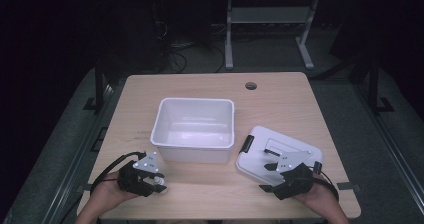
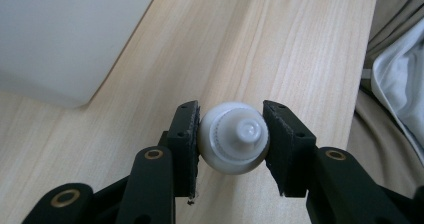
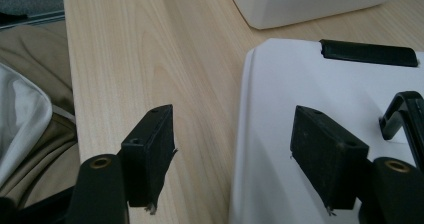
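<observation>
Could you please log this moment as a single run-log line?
left tool: shut on small white bottle | right tool: open over white lid edge | white bin: empty, uncovered

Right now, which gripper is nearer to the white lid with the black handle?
Right. The right gripper is open over the lid's near edge; the left gripper, shut on a small white bottle, is across the table, beyond the tub.

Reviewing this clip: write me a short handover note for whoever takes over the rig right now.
Left gripper: shut on the small white bottle, near the table's front edge.
Right gripper: open, fingers holding nothing, one over the white lid, the other over bare table.
White bin: mid-table, open, looks empty.
Done: bottle grasped.
Left, probably: bottle into the bin, then lid on.
</observation>
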